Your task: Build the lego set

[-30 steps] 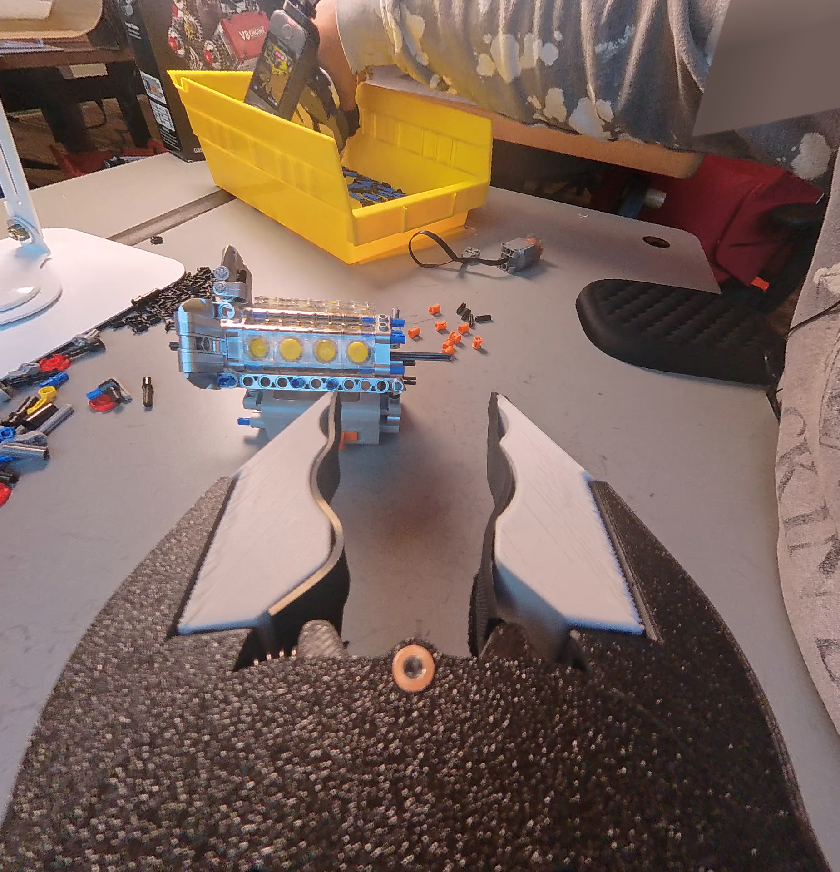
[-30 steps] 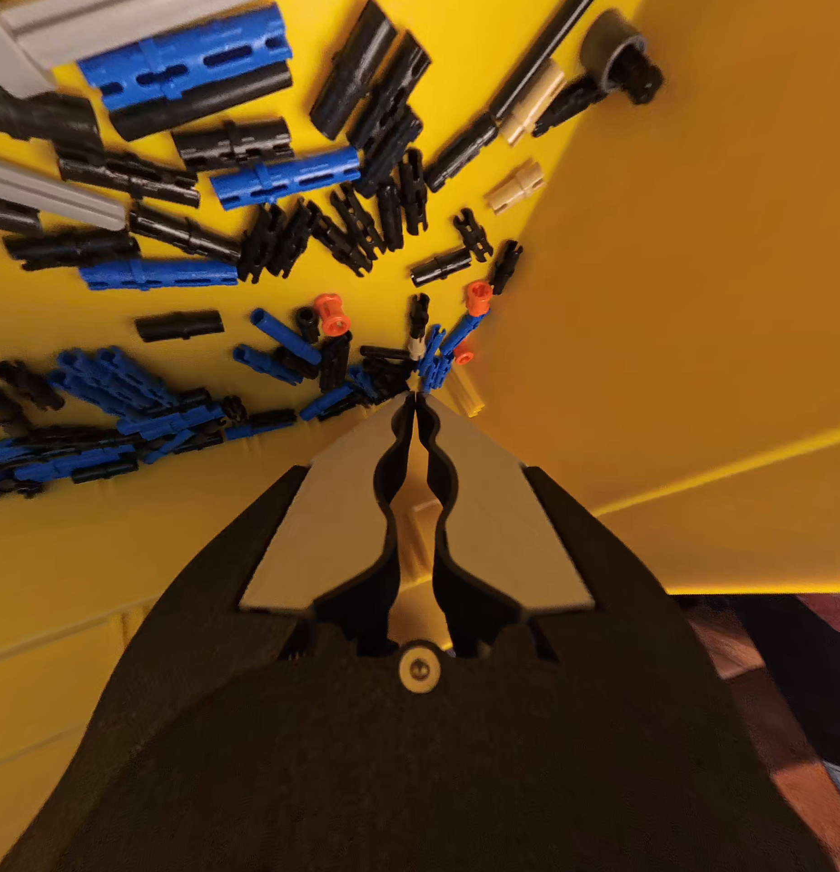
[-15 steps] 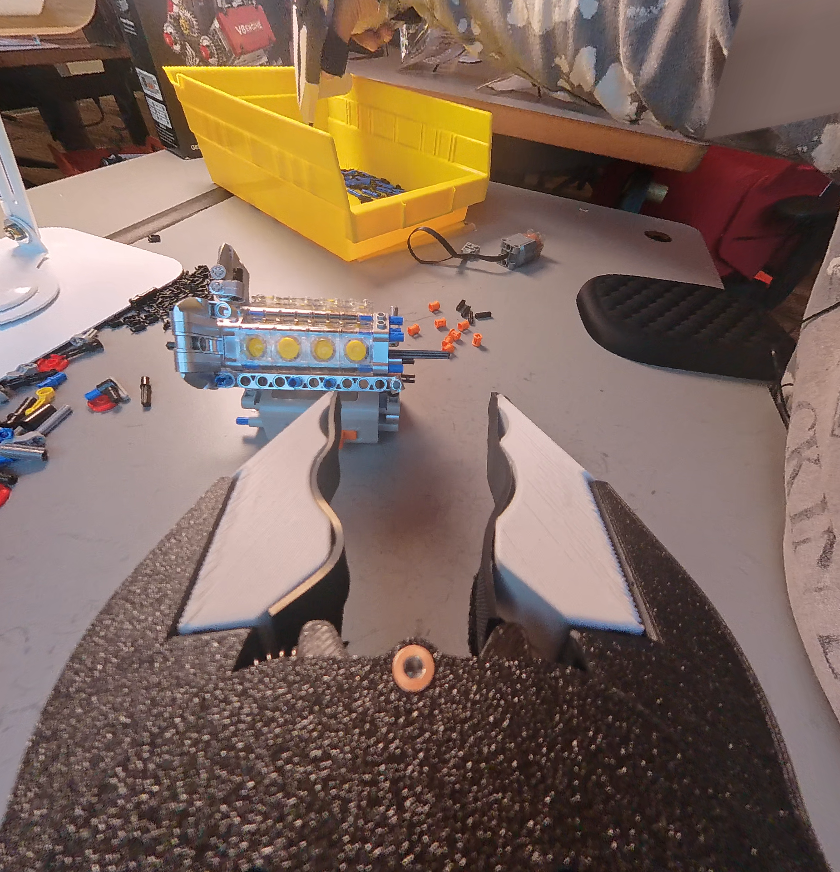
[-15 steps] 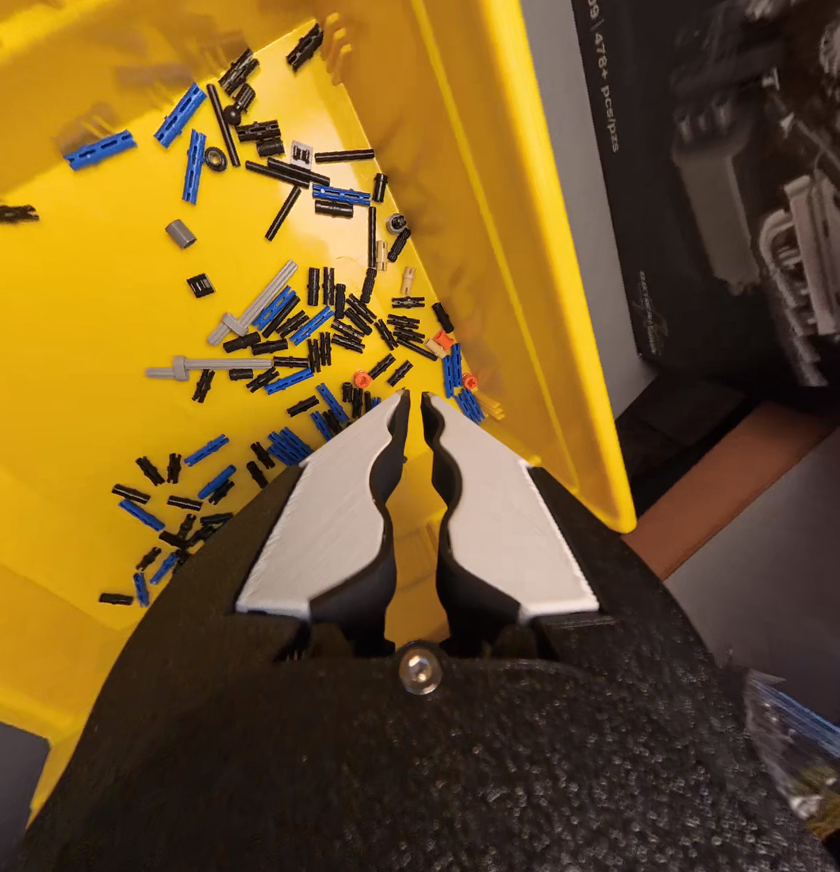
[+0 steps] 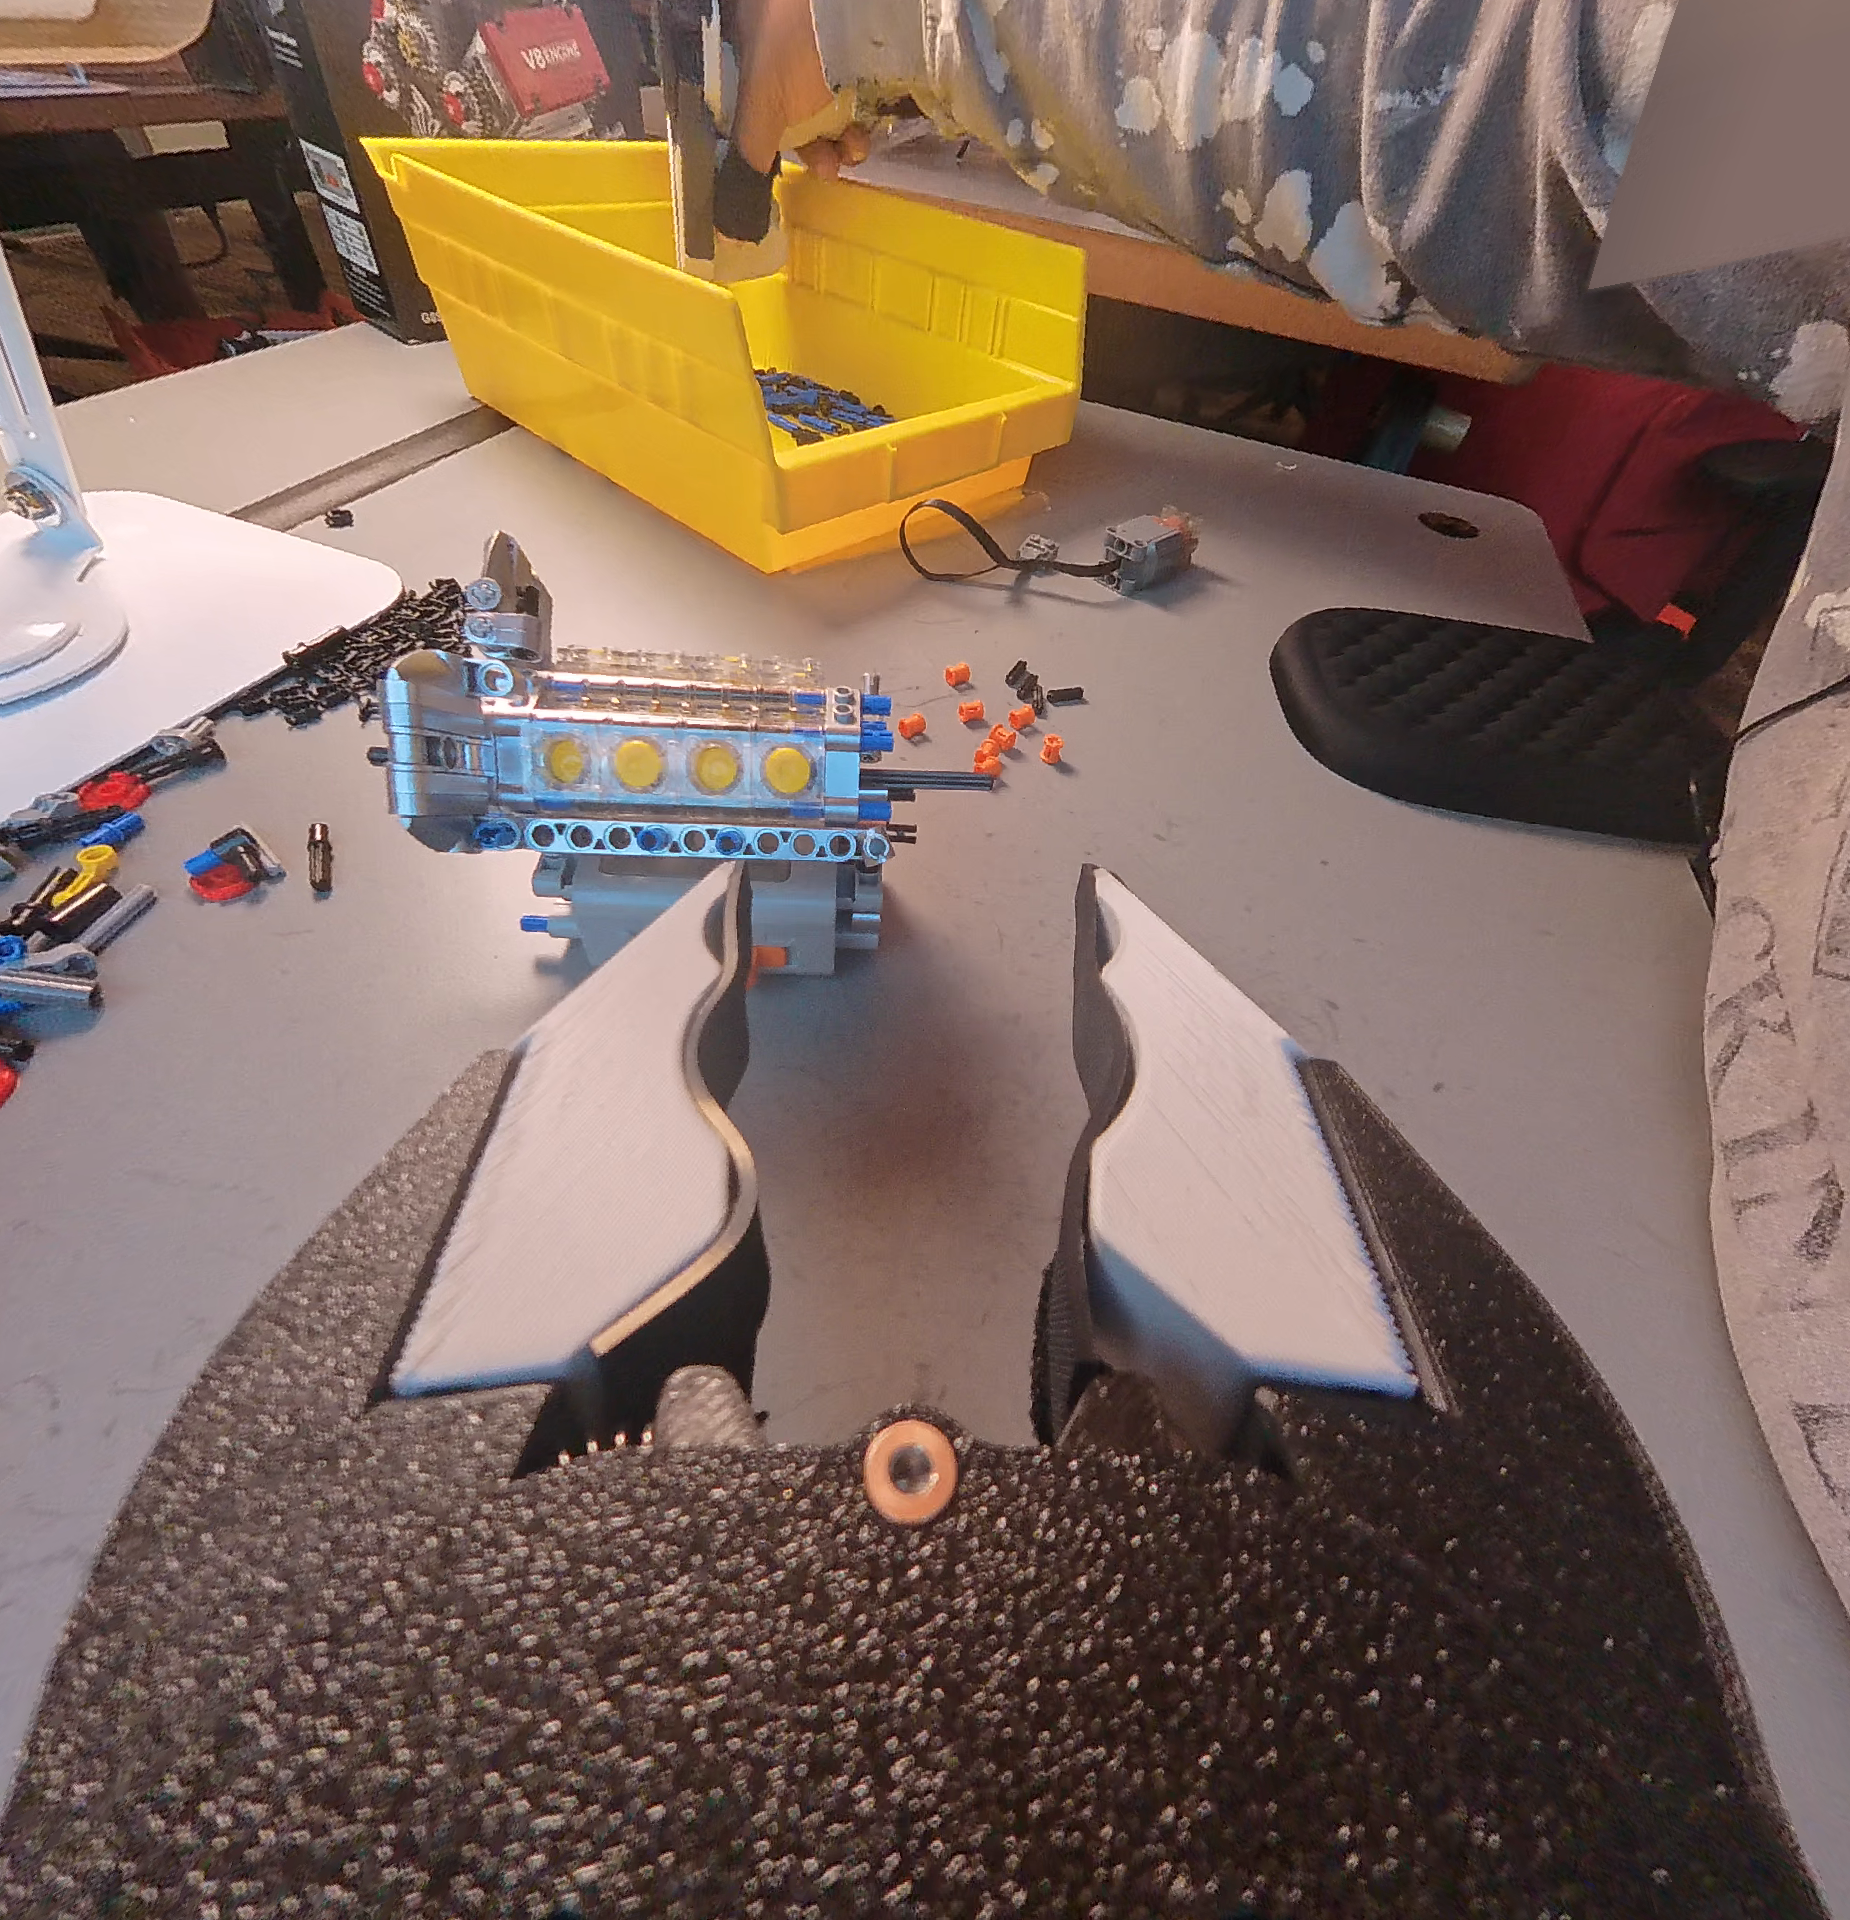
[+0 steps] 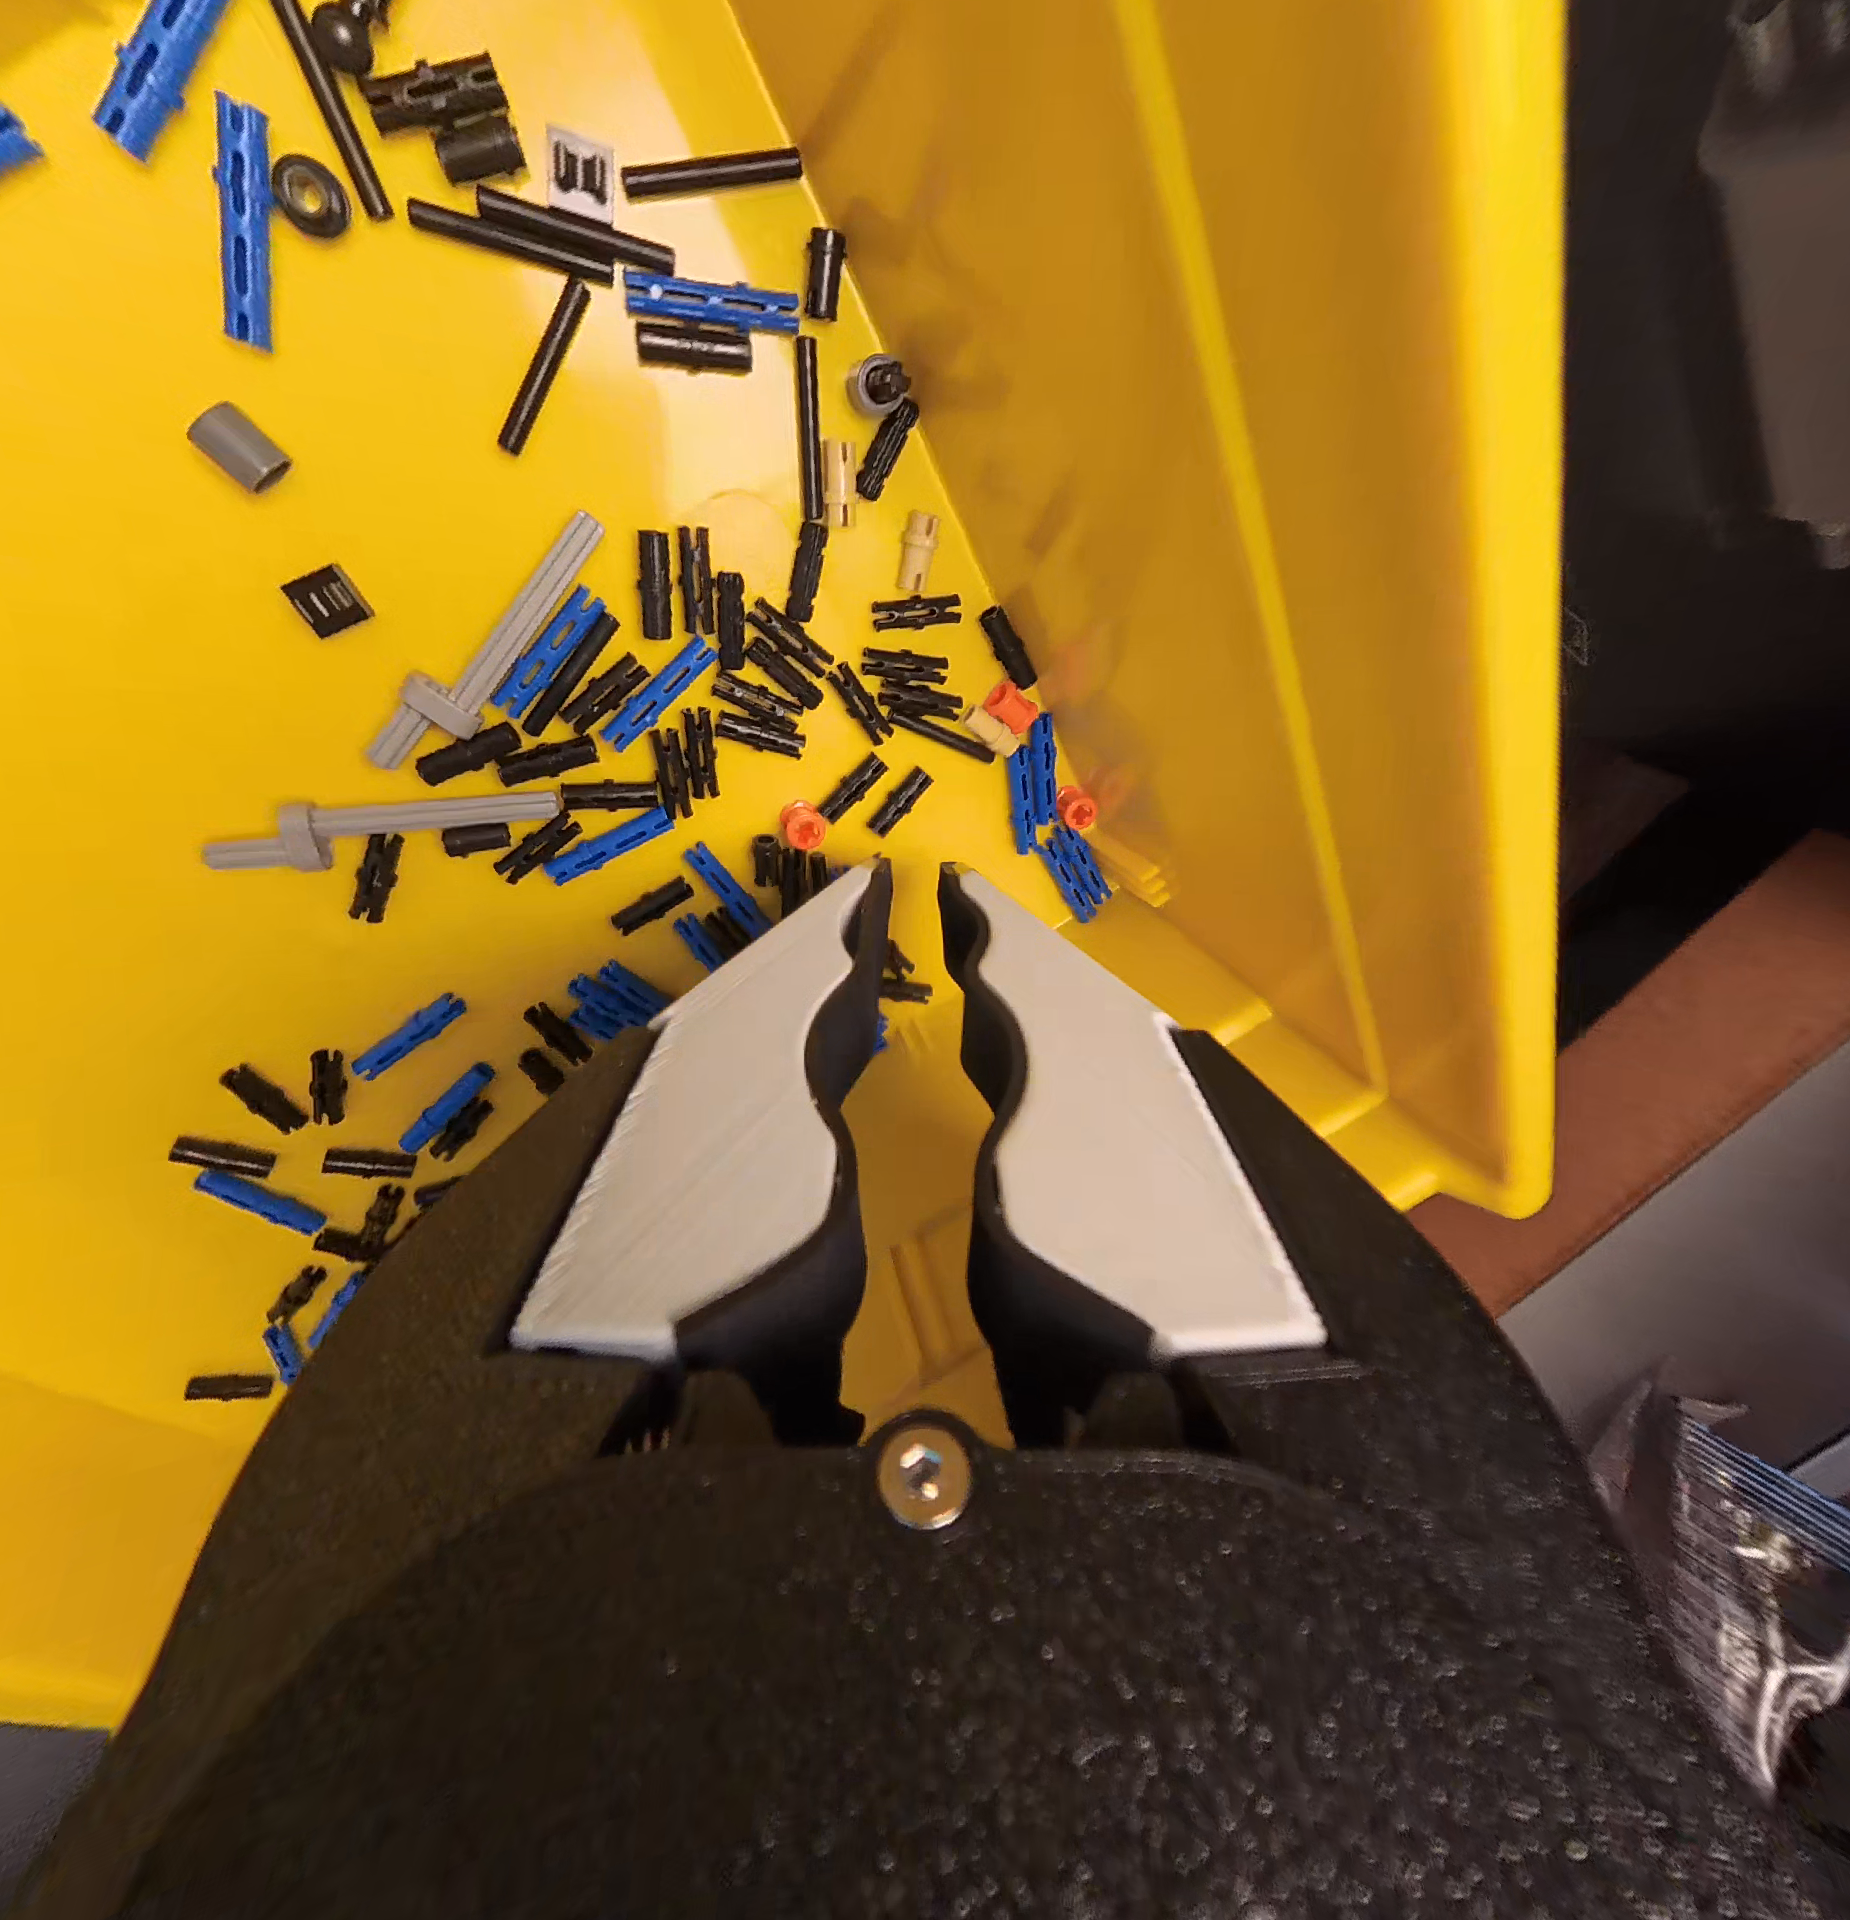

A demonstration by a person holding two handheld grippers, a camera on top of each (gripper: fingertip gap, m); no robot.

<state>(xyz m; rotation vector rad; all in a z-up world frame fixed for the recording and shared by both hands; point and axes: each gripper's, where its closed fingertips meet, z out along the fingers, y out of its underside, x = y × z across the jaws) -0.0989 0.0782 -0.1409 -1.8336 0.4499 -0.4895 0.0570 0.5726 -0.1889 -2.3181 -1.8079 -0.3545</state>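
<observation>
1. The right claw (image 6: 913, 871) has risen out of the yellow plastic bin (image 6: 1316, 520). A second ago its tips were pressed together down among the small black and blue plastic connector pins (image 6: 755, 665). Now it hangs above them, and the bin's side wall and rim are in view.
2. Its jaws stand a narrow gap apart, and nothing shows between the tips. The nearest pins lie just ahead of and below the left tip, in the corner by the wall.
3. The left claw (image 5: 910, 883) has barely moved. It hovers over the grey counter (image 5: 1316, 987) with its jaws wide apart and empty.
4. The grey brick-built engine model with four yellow discs (image 5: 640, 764) stands just beyond the left finger, not touching it.
5. Loose orange bushes (image 5: 994, 727) lie to the model's right, and the bin sits farther back.
</observation>
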